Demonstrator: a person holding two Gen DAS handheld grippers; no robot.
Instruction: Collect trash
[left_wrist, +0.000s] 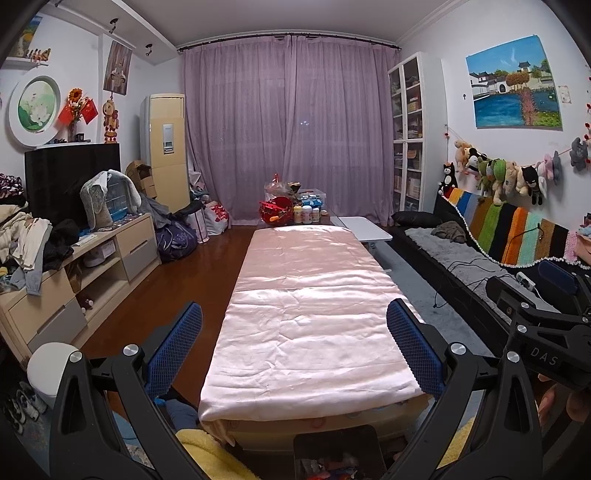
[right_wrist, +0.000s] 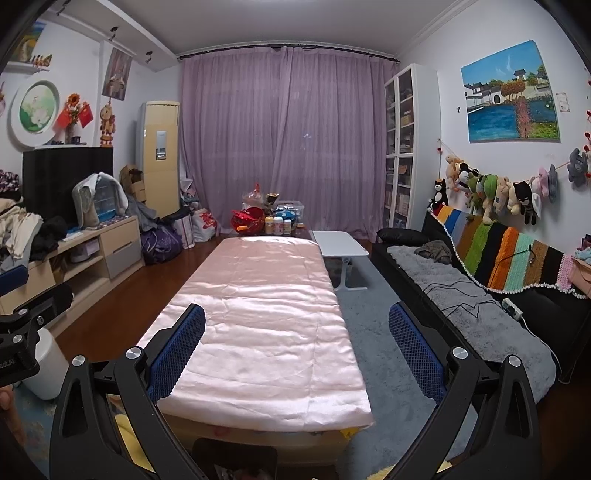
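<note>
Item: long table under a pink satin cloth (left_wrist: 306, 306), its near edge just ahead of both claws; I see wood floor (left_wrist: 177, 280) free along its left, grey rug (right_wrist: 373, 332) free along its right up to the black sofa (right_wrist: 461, 314). Left gripper (left_wrist: 295, 343): jaws spread wide, nothing between them. Right gripper (right_wrist: 295, 347): likewise wide apart and empty. Left view alone shows the right gripper's body at far right; right view alone shows the small white side table (right_wrist: 341, 245) entire. White bin (left_wrist: 50, 369) stands on the floor at near left. I cannot pick out trash on the cloth; jars and clutter (left_wrist: 295, 208) sit at the table's far end, before purple curtains (left_wrist: 288, 129).
</note>
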